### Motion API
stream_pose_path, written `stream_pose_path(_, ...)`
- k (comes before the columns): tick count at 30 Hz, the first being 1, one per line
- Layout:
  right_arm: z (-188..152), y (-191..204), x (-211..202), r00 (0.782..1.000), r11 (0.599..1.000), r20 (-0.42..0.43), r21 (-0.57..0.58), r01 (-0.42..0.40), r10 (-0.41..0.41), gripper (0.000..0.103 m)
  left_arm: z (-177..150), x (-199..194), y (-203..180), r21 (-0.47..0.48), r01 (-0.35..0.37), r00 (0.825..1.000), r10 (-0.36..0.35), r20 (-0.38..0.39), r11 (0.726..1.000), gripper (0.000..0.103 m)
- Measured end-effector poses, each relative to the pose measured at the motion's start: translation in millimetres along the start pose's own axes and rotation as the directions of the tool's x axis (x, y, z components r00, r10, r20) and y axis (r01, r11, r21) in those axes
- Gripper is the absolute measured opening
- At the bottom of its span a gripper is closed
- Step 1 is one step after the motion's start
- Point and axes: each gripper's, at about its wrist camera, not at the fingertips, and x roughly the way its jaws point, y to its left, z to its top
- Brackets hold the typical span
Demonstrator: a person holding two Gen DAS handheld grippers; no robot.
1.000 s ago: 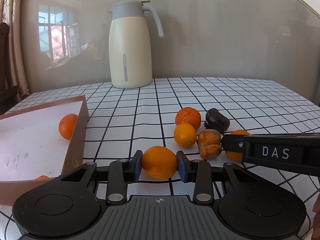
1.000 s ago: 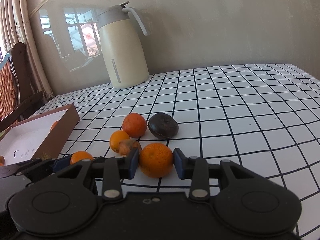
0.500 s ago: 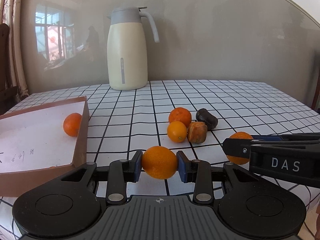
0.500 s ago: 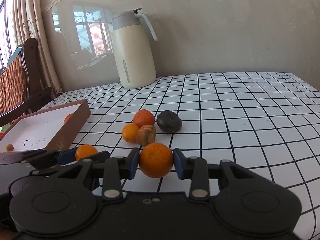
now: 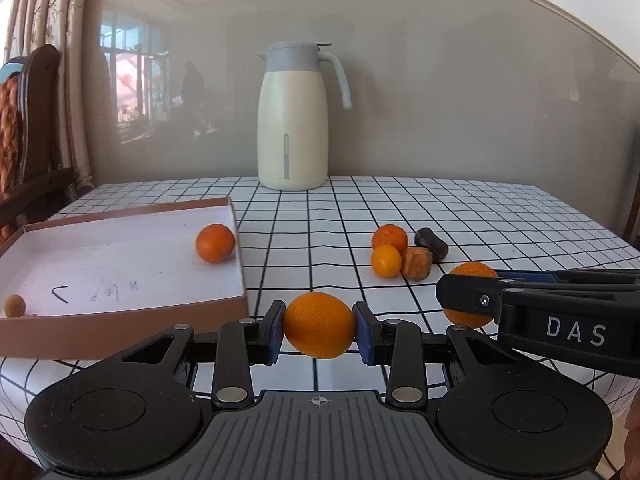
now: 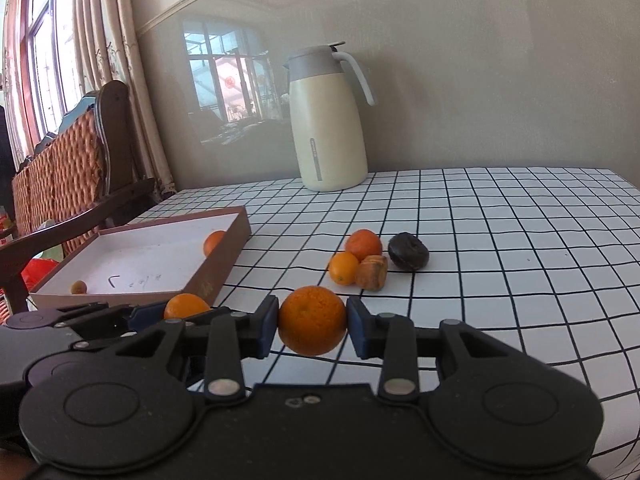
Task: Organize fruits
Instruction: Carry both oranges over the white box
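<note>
Both jaws were nearly closed, each gripping an orange [image 5: 319, 325] [image 6: 312, 320] across its middle; firm, round, probably light, liable to roll.

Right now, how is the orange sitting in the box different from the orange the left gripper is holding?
The orange in the box rests on the white floor of the box, in its far right corner; the held orange is pinched between the left gripper pads. The boxed one is a deeper reddish orange; the held one is yellower. Nothing grips the boxed one. Both are round and orange.
</note>
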Motion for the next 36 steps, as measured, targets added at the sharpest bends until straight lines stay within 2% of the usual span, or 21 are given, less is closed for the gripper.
stream_pose_path(17, 16, 71, 8, 0.983, 0.985, 0.070, -0.065, -0.163, 0.167, 0.028, 8, -41, 79, -0.114, -0.136, 0.986, 0.146, 0.080, 0.984, 0.037)
stream_pose_path(26, 23, 96, 18, 0.971, 0.973, 0.100, -0.095, -0.209, 0.218, 0.028, 12, -51, 124, -0.175, -0.221, 0.966, 0.241, 0.099, 0.959, 0.037)
stream_pose_path(36, 28, 113, 33, 0.962, 0.966, 0.113, -0.108, -0.236, 0.247, 0.028, 14, -54, 151, -0.201, -0.274, 0.948, 0.299, 0.110, 0.941, 0.037)
